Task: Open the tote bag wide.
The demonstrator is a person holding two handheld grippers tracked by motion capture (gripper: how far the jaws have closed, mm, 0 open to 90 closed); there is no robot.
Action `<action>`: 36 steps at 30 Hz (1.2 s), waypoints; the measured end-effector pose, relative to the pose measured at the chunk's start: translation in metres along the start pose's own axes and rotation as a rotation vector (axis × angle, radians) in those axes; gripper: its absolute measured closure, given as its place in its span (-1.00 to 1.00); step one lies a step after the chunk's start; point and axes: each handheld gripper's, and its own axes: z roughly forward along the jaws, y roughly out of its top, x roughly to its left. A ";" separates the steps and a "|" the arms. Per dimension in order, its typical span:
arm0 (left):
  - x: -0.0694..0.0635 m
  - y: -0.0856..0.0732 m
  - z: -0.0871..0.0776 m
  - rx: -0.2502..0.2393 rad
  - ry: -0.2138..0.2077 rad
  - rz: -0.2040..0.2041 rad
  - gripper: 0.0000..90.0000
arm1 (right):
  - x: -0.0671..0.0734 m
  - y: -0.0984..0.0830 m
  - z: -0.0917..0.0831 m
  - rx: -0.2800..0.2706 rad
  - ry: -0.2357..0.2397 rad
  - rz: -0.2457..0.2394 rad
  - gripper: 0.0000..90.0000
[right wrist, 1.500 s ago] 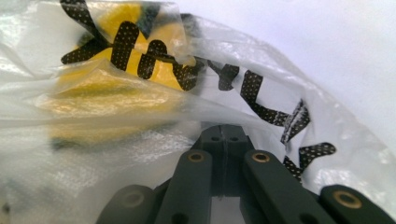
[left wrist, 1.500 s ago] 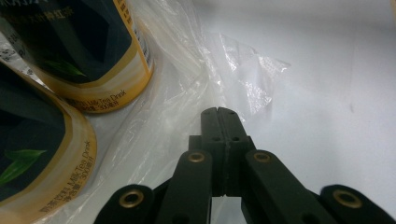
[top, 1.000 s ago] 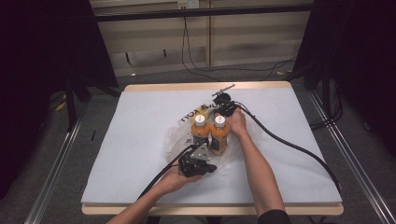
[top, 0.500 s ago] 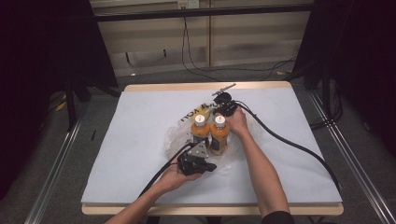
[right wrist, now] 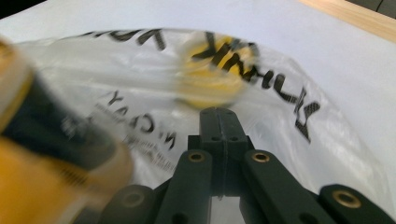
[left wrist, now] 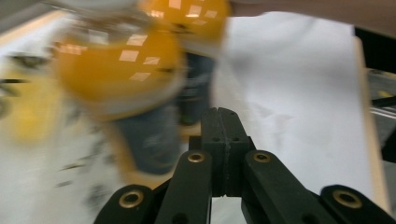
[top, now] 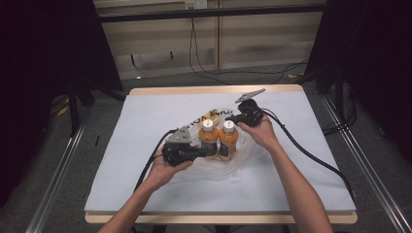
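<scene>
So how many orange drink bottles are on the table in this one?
2. Both stand upright side by side on the clear plastic bag mid-table: the left bottle by the left gripper, the right bottle nearer the right gripper. None looks hidden.

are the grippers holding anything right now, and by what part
Nothing is visibly held. The left gripper and right gripper both have their jaws shut together with nothing seen between them, beside the two orange bottles standing on the plastic bag.

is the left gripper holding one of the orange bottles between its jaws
No, in the left gripper view the left gripper has its jaws pressed together with nothing between them, and the orange bottles stand beyond the tips.
</scene>
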 end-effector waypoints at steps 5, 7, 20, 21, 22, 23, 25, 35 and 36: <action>0.025 0.006 -0.012 0.014 0.087 -0.009 1.00 | 0.005 -0.016 -0.014 0.025 -0.007 -0.014 1.00; 0.038 0.005 -0.015 0.001 0.108 -0.048 1.00 | 0.007 -0.022 -0.017 0.038 -0.006 -0.013 1.00; 0.082 -0.021 0.043 0.188 0.150 -0.108 1.00 | 0.021 -0.064 -0.023 0.111 -0.002 -0.033 1.00; 0.085 -0.023 0.047 0.195 0.154 -0.116 1.00 | 0.022 -0.068 -0.022 0.125 -0.005 -0.035 1.00; 0.088 -0.025 0.052 0.218 0.168 -0.119 1.00 | 0.023 -0.072 -0.021 0.131 -0.007 -0.037 1.00; 0.091 -0.027 0.056 0.233 0.195 -0.114 1.00 | 0.024 -0.076 -0.021 0.138 -0.014 -0.037 1.00; 0.098 -0.030 0.061 0.240 0.202 -0.151 1.00 | 0.025 -0.083 -0.021 0.130 -0.002 -0.037 1.00; 0.114 -0.039 0.056 0.200 0.269 -0.207 1.00 | 0.025 -0.093 -0.027 0.121 -0.028 -0.056 1.00; 0.115 -0.039 0.055 0.198 0.277 -0.206 1.00 | 0.025 -0.094 -0.028 0.125 -0.033 -0.060 1.00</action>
